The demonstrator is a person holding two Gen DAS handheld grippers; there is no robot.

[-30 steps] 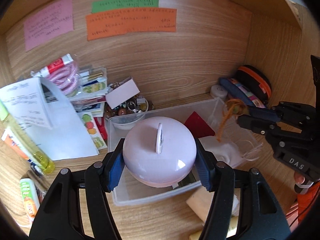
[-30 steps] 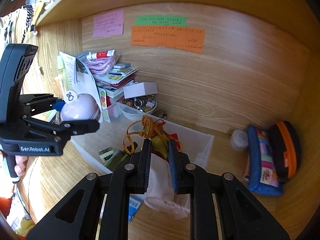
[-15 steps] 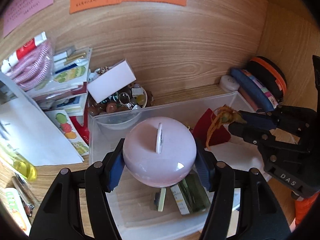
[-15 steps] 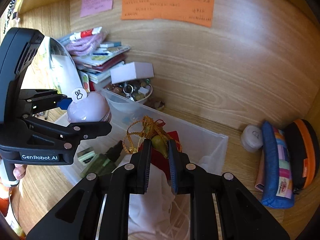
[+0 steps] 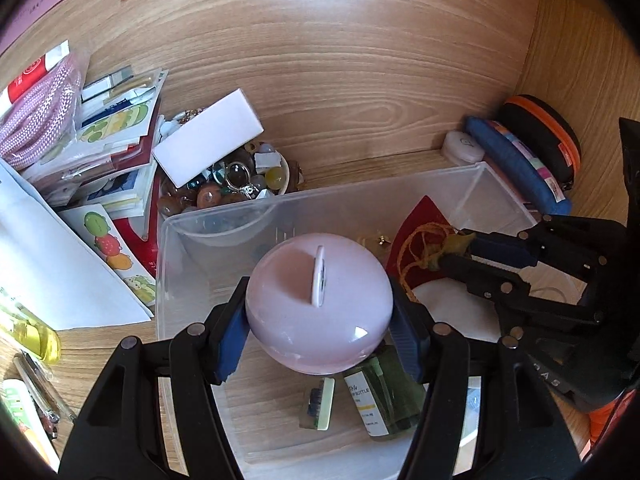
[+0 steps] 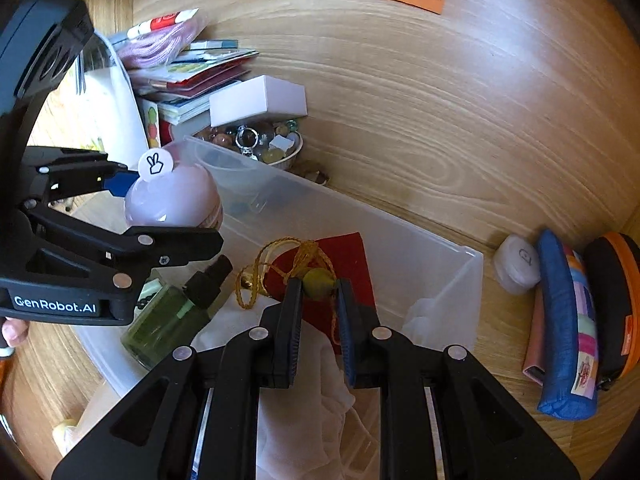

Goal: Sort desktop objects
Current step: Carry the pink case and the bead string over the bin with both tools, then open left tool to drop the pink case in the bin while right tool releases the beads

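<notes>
**Both tongs loaded over the bin**

Left gripper [image 5: 320, 320] clamps a round lilac plastic dome with a white tab [image 5: 318, 304] above the clear plastic storage bin's [image 5: 164, 264] left half. The right gripper [image 6: 318, 296], nearly closed, pinches a small olive bead on a yellow cord [image 6: 318, 278] over the right half. Already inside lie a green glass spray bottle [image 6: 164, 320], a red card [image 6: 344, 256] and white cloth [image 6: 320, 376]. Neither held item is released yet. Left outside: a bowl of beads [image 5: 224, 188], pouches near the desk's right edge [image 6: 568, 328], and stacked booklets [image 5: 116, 140].
</notes>
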